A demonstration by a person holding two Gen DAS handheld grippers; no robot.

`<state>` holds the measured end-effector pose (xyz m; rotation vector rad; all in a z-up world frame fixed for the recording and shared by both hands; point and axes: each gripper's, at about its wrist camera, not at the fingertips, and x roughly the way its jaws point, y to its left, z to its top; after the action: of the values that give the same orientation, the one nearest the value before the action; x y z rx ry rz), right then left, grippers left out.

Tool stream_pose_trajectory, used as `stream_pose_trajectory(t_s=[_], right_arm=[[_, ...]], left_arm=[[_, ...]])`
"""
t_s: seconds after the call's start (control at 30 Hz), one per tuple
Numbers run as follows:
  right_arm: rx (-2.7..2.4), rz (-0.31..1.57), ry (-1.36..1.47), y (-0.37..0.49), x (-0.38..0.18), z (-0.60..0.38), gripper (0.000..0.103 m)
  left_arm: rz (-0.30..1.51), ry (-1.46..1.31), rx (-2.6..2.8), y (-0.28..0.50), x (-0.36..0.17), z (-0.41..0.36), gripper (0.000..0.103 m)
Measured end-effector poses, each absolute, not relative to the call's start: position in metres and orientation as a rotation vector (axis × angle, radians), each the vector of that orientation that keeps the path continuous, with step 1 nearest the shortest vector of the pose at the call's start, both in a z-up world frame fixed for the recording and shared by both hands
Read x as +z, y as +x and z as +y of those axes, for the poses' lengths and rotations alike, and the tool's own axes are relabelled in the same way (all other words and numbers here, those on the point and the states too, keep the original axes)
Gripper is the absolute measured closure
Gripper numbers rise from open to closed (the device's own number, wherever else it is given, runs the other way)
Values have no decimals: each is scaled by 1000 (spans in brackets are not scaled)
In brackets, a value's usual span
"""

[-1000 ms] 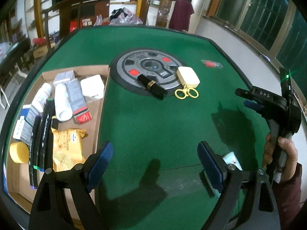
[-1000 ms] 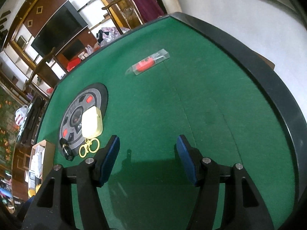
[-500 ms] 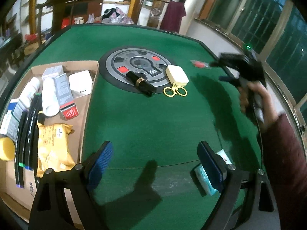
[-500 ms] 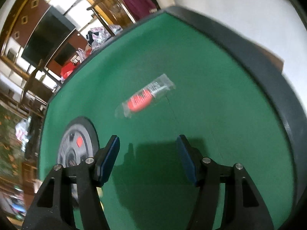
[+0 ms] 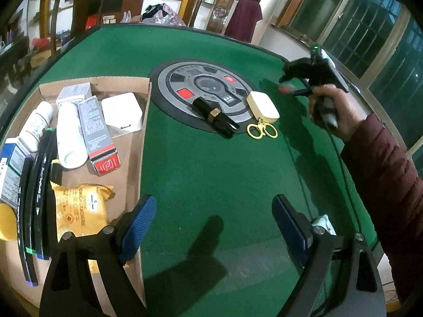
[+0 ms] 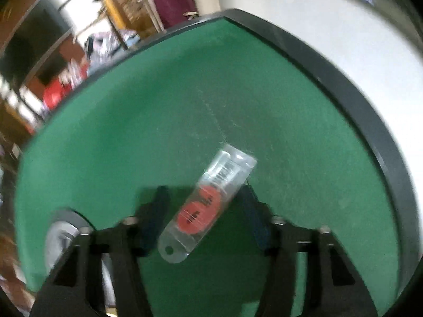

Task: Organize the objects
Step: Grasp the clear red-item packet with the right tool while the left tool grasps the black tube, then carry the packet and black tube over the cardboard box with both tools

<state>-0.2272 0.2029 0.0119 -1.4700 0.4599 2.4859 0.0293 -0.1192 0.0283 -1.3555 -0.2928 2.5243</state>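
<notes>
A clear plastic packet (image 6: 211,203) with a red item inside lies slanted on the green felt near the table's far right edge. My right gripper (image 6: 206,200) straddles it and its jaws are closing, with a small gap still showing at the left finger. In the left wrist view the same gripper (image 5: 290,82) is held by a hand in a dark red sleeve, tips down at the packet (image 5: 286,89). My left gripper (image 5: 214,206) hangs open over bare felt near the front edge, holding nothing.
A cardboard tray (image 5: 132,163) on the left holds several boxes, tubes and a yellow cracker pack. A round grey disc (image 5: 203,92) carries a black cylinder (image 5: 215,115) and a cream case (image 5: 263,104), with yellow scissors (image 5: 261,130) beside it. A pale packet (image 5: 322,220) lies behind my left gripper's right finger.
The right gripper travelled across the table to the clear packet, which now lies between its fingers, and its jaws have narrowed. The left gripper shifted slightly forward and stayed open.
</notes>
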Motion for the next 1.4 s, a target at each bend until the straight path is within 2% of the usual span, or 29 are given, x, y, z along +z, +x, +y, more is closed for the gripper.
stream_pose_trajectory(t_s=[0.03,0.27,0.53,0.73,0.83,0.9,0.97,1.0,1.07,1.1,1.17,1.4], right_arm=[[2494,417,-1476,-226,12,200,77],[2585,390,-1533,-188,13,206,78],[2734,429,-1647,-78,16,187,78],[2793,657,-1578,-49,12,203,78],[2816,693,-1560,-46,11,208,78],[2835,682,-1543,-44,13,209,78],[2842,668,-1532,-44,15,208,78],[2845,653,-1528,-46,14,207,78],[2851,623,-1522,-46,15,205,78],[2852,614,-1520,-48,16,204,78],[2855,607,-1520,-51,14,204,77],[2876,532,-1491,-51,15,198,76]], left_arm=[[-291,-1351,2525,28,29,-119,17],[-303,-1370,2537,11,32,-117,17],[-342,-1430,2573,-37,31,-101,17],[-146,-1458,2736,-76,22,-78,17],[-57,-1491,2788,-93,11,-70,17],[14,-1502,2820,-99,5,-66,22],[56,-1497,2831,-102,1,-63,44],[73,-1501,2831,-103,-1,-62,50],[81,-1534,2810,-107,-8,-60,79],[55,-1521,2804,-106,-8,-61,84],[73,-1524,2810,-103,-6,-60,88],[25,-1522,2808,-99,-5,-61,89]])
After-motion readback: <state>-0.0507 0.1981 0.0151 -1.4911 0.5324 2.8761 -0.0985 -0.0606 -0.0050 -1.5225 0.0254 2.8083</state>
